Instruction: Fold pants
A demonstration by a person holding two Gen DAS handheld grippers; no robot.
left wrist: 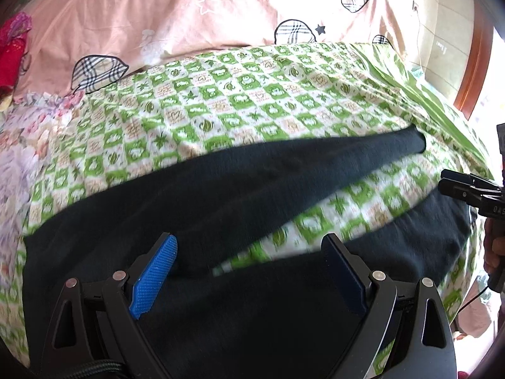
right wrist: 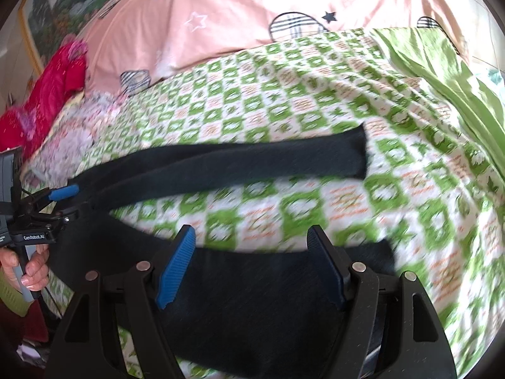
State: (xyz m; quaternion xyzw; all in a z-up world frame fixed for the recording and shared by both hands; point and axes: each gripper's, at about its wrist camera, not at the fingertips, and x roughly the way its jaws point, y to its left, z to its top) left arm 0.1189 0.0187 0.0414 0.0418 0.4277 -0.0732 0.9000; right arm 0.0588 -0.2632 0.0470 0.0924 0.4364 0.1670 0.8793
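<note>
Left gripper [left wrist: 249, 271]: black frame, blue textured pads [left wrist: 154, 274], jaws spread wide with nothing between the pads. It hovers over the upper part of the dark, near-black knit pants [left wrist: 195, 195]; contact with the fabric cannot be confirmed.

Right gripper [right wrist: 251, 268]: same build, jaws likewise spread wide and released, positioned over the nearer pant leg close to its cuff. No cloth is pinched.

The pants lie flat on the green-and-white checked bedsheet [left wrist: 221, 94], legs splayed in a V with a wedge of sheet showing between them. The farther leg stretches out to a cuff near the plain green edge of the sheet.

In the right wrist view, a hand [right wrist: 31, 268] grips the handle of the left gripper at the frame's left edge.

Behind the sheet sits a pink quilt with plaid heart prints [left wrist: 157, 15]. To its left lie a red garment [right wrist: 53, 94] and a pale floral cloth [left wrist: 19, 145].
</note>
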